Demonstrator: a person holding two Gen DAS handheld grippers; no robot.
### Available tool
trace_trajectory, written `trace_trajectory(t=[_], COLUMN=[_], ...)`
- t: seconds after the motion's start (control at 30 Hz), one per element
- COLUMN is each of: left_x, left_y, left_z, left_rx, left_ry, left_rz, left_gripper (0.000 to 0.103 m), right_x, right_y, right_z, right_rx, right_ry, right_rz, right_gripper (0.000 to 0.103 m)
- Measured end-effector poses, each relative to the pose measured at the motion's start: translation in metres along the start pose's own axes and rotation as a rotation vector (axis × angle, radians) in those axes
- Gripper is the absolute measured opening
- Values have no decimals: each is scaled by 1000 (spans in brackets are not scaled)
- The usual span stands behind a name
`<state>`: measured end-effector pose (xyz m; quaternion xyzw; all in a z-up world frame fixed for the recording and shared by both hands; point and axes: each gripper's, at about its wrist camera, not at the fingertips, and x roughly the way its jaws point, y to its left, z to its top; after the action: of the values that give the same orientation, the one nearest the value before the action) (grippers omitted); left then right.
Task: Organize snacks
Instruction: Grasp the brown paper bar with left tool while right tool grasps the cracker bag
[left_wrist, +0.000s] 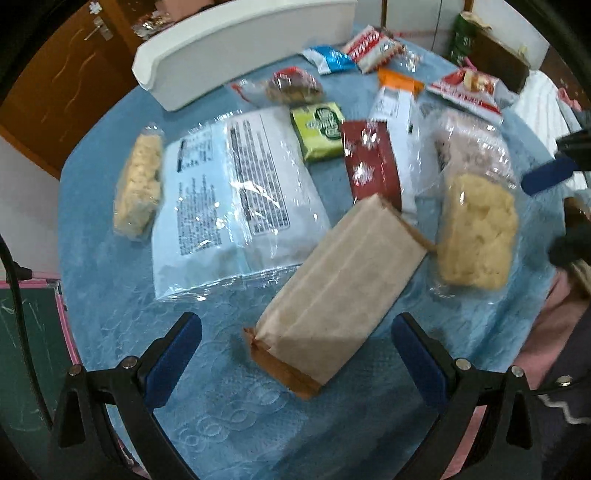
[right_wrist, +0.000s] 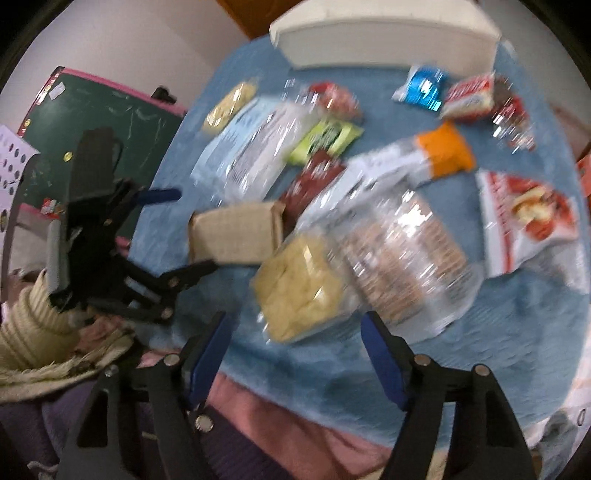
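Note:
Several wrapped snacks lie on a round table with a blue cloth (left_wrist: 110, 295). A brown paper pack (left_wrist: 340, 291) (right_wrist: 236, 232) lies slantwise in front of my left gripper (left_wrist: 295, 325) (right_wrist: 192, 229), which is open, its blue pads either side of the pack's near end and apart from it. My right gripper (right_wrist: 295, 321) (left_wrist: 554, 210) is open over a clear pack of yellow crackers (right_wrist: 299, 291) (left_wrist: 476, 236), with the pack just beyond its fingertips. Both point steeply down at the table. The right wrist view is blurred.
A white bin (left_wrist: 236, 48) (right_wrist: 384, 33) stands at the table's far side. A big white printed bag (left_wrist: 229, 199), a green pack (left_wrist: 319, 129), a dark red pack (left_wrist: 373, 162) and a red-and-white bag (right_wrist: 528, 218) lie around. A green chalkboard (right_wrist: 92, 118) stands beside the table.

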<state>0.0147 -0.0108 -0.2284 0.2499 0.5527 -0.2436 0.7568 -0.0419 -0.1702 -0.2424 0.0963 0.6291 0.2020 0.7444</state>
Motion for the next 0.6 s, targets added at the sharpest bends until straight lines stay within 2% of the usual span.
trace_trajectory(t=[0.13,0.33,0.4,0.5,0.53,0.6], left_x=[11,18,20,22,26,30], left_y=[-3,-4,-2,-3,-1,0], left_z=[4,8,9,12,15,16], left_rx=[20,25,19,8,3,-17], left_ry=[18,26,32,46,52,75], left_rz=[3,-15,-33,-63,-75,-125], left_gripper=[102,102,102,100,96,86], right_x=[19,34,37,45,46,46], right_y=[-2,-15,-13,-10,-9,-6], right_z=[-6,0,3,12,15,18], right_rx=[15,104,101,82,79,71], right_ry=[72,94,88,87,86,79], right_rz=[47,80,105,70,68,87], right_gripper=[73,71,64,51,44,40])
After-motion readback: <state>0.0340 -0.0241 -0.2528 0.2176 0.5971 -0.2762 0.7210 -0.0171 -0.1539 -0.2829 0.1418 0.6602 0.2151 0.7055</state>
